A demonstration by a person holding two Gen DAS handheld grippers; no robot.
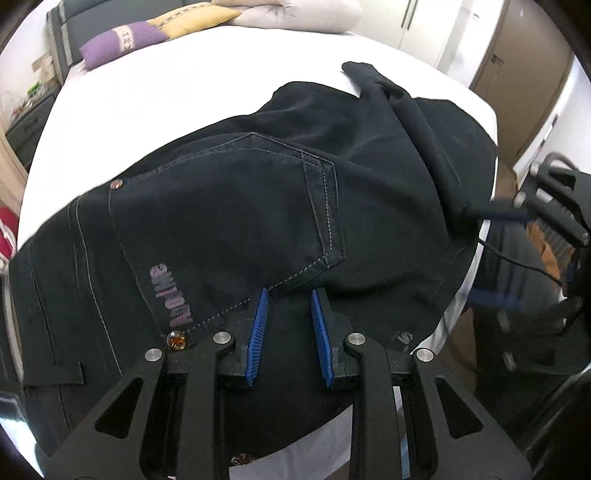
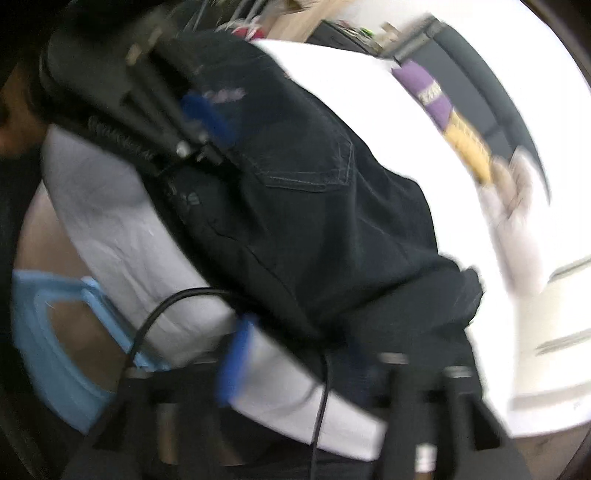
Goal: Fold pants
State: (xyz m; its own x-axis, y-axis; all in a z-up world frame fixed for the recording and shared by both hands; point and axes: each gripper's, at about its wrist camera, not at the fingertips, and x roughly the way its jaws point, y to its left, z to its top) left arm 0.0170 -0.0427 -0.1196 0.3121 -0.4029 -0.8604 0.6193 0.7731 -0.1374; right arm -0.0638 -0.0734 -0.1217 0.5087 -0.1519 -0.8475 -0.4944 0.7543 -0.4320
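Dark navy pants (image 1: 258, 192) lie bunched on the white bed (image 1: 184, 81), back pocket up, waistband at the left. My left gripper (image 1: 288, 295) hovers over the pocket's lower edge with its blue pads (image 1: 258, 325) apart and nothing between them. My right gripper (image 1: 506, 254) is at the bed's right edge, its pads apart next to a fold of the pants. In the blurred right wrist view the pants (image 2: 314, 206) cross the frame; my right gripper (image 2: 295, 339) has one blue pad (image 2: 236, 362) showing, the other hidden by cloth. The left gripper (image 2: 207, 114) is at upper left.
A purple pillow (image 1: 122, 44), a yellow pillow (image 1: 192, 18) and a pale quilt (image 1: 295, 11) lie at the head of the bed. A brown door (image 1: 524, 74) stands on the right. A light blue frame (image 2: 55, 332) sits on the floor below the bed's edge.
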